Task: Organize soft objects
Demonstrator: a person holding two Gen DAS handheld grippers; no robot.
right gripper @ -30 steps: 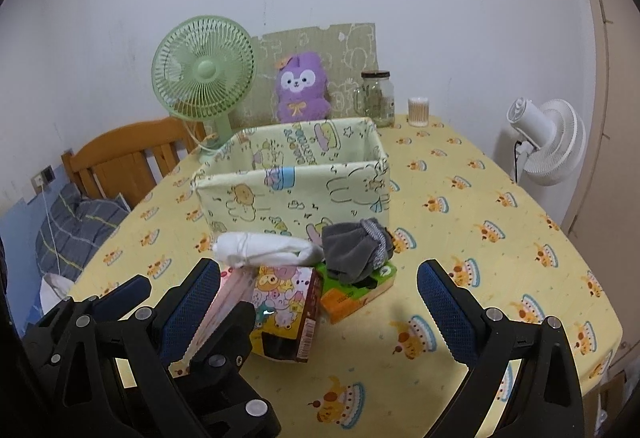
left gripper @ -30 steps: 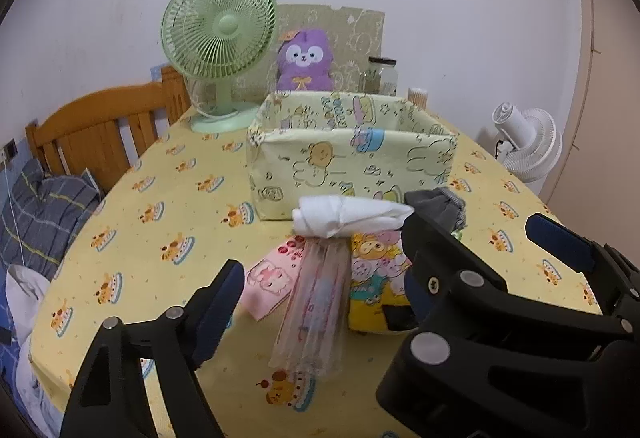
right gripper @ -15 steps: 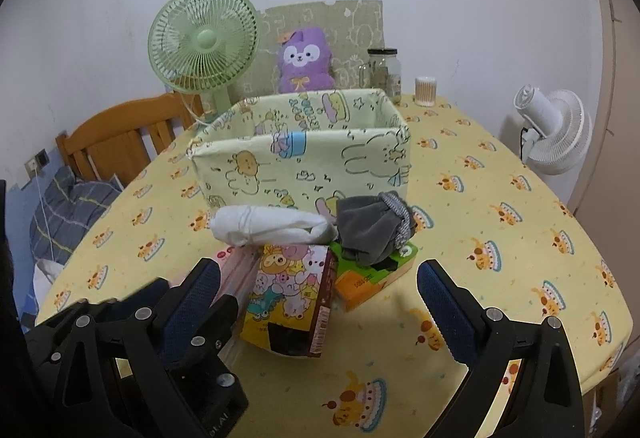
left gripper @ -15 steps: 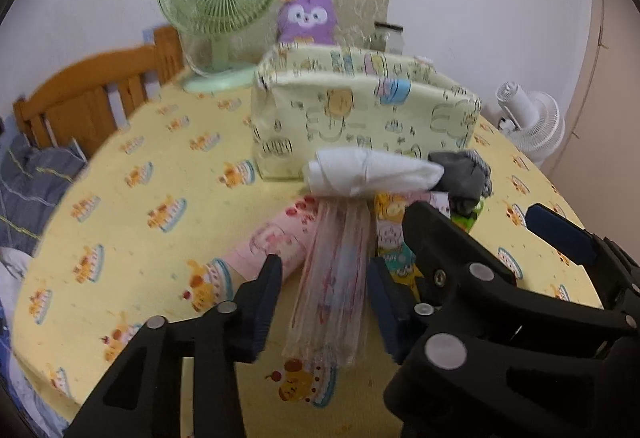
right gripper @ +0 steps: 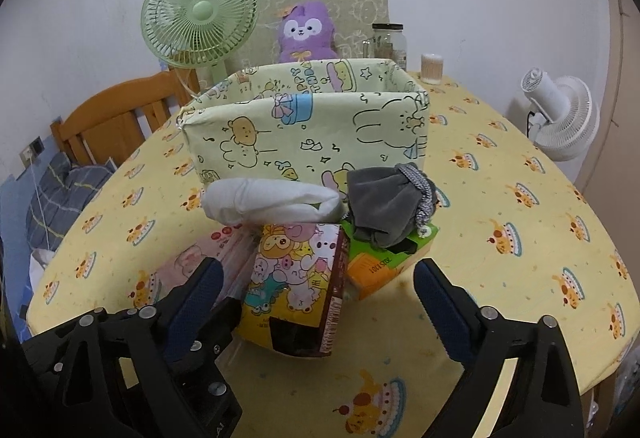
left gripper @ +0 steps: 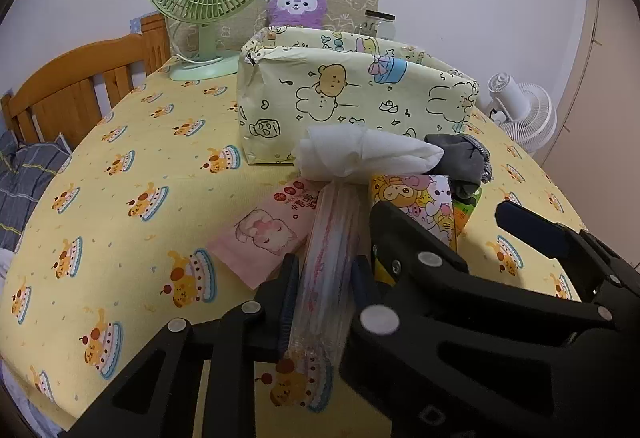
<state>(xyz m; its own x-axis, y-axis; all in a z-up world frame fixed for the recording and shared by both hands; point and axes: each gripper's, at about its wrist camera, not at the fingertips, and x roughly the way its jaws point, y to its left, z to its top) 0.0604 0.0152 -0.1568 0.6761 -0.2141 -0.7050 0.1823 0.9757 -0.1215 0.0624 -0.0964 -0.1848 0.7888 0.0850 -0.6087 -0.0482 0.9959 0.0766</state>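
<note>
The left gripper [left gripper: 324, 294] has its fingers closed on the near end of the clear plastic packet [left gripper: 330, 238], which lies on the counter [left gripper: 120, 197] in front of the fabric bin [left gripper: 352, 97], probably to lift it in. The right gripper [right gripper: 316, 302] hangs spread wide and empty over the cartoon box [right gripper: 296, 278], seemingly awaiting its turn.

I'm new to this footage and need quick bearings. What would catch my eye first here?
The big cartoon-printed fabric bin at the table's centre draws the eye, with a green fan and purple plush behind it. In front lies a pile: a white roll and grey pouch atop cartoon packs. The left gripper is shut on a clear plastic pack; the right gripper is open.
</note>
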